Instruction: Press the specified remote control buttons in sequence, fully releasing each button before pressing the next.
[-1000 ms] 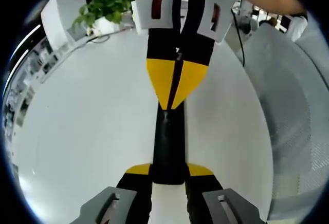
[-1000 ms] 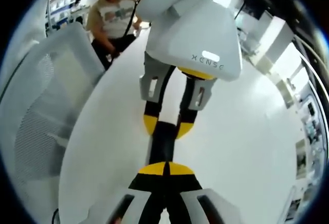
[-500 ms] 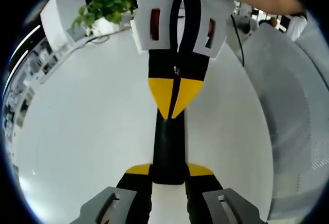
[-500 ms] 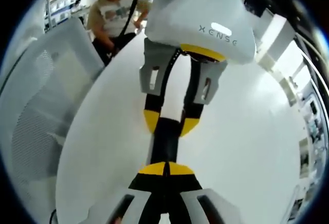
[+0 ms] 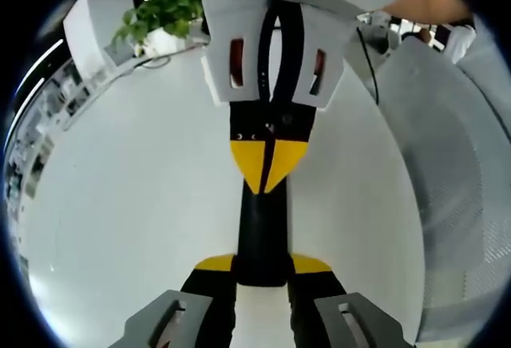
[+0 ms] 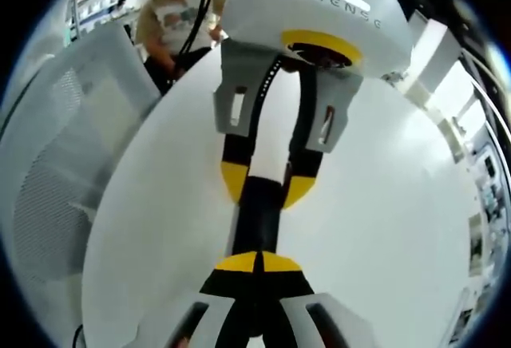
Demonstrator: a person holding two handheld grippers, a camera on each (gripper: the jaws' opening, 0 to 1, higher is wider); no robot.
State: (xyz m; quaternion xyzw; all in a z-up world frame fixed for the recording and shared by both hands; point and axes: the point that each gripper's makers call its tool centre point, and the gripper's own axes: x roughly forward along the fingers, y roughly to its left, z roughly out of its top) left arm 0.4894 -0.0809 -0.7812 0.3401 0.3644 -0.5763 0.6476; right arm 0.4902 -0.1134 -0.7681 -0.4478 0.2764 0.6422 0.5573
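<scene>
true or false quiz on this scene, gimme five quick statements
1. The left gripper clamps the black remote between its fingers. True.
2. The right gripper has its fingers spread wide. False: they are closed together, tips at the remote.
3. A green plant stands at the table's far edge. True.
4. The table is dark wood. False: it is white.
5. The remote lies flat on the table, untouched. False: the left gripper holds it.
</scene>
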